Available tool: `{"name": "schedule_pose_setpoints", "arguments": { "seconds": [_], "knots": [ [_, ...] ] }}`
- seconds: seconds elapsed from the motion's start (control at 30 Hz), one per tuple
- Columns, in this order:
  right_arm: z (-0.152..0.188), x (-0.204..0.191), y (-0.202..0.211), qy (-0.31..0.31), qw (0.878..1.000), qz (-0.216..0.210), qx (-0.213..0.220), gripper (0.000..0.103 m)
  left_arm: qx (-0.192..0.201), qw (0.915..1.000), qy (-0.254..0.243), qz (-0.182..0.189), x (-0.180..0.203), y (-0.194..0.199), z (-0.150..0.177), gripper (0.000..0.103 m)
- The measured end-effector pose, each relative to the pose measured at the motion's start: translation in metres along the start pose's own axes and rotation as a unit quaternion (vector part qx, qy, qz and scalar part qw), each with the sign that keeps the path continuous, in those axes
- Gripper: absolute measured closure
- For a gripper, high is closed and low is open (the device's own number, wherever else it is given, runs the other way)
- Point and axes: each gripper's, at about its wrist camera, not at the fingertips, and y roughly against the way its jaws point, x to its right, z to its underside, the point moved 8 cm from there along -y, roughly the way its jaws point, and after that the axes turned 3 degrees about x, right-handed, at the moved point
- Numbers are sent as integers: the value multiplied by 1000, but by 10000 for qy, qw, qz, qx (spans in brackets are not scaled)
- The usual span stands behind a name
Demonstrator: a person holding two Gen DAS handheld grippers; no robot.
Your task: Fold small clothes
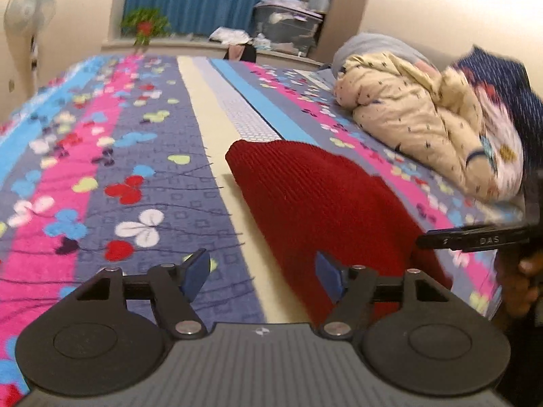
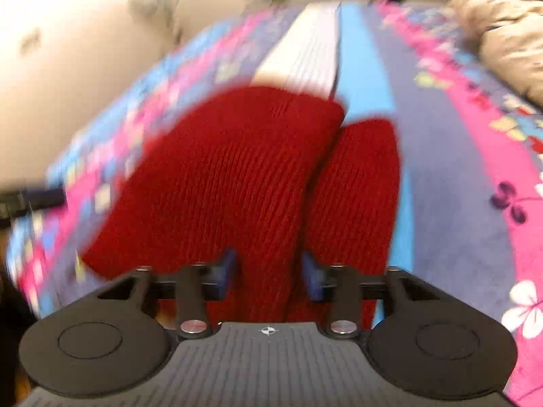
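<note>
Lying lengthwise on bed (image 1: pixel 135 176), red knit garment (image 1: pixel 315 200) runs straight ahead of both tools, near end toward them | right tool (image 2: pixel 268 271) nearer, jaws apart astride its near edge, grip unclear | left tool (image 1: pixel 261 274) open, empty, garment ahead-right | next: likely right pinches near end

text: "DAS" | on: black bar (image 1: pixel 475 239) — right tool's edge, partly legible
</note>
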Motion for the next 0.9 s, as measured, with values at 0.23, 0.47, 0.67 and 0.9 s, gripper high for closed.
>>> {"name": "schedule_pose_setpoints", "arguments": {
  "seconds": [0.23, 0.47, 0.67, 0.9],
  "knots": [
    [-1, 44, -22, -902, 9938, 573, -314, 20, -581, 9900, 1214, 428, -9, -80, -27, 19],
    [11, 52, -57, -1705, 9784, 591, -1010, 2, -1323, 9231, 3313, 1435, -24, -174, -5, 2],
    [-3, 35, -59, -1741, 9796, 486, -882, 21, -1269, 9280, 3209, 1406, -27, -177, -12, 27],
    [-28, -14, -66, -1686, 9850, -95, -358, 74, -595, 9671, 2191, 1151, -43, -105, -55, 36]
  ]
}}
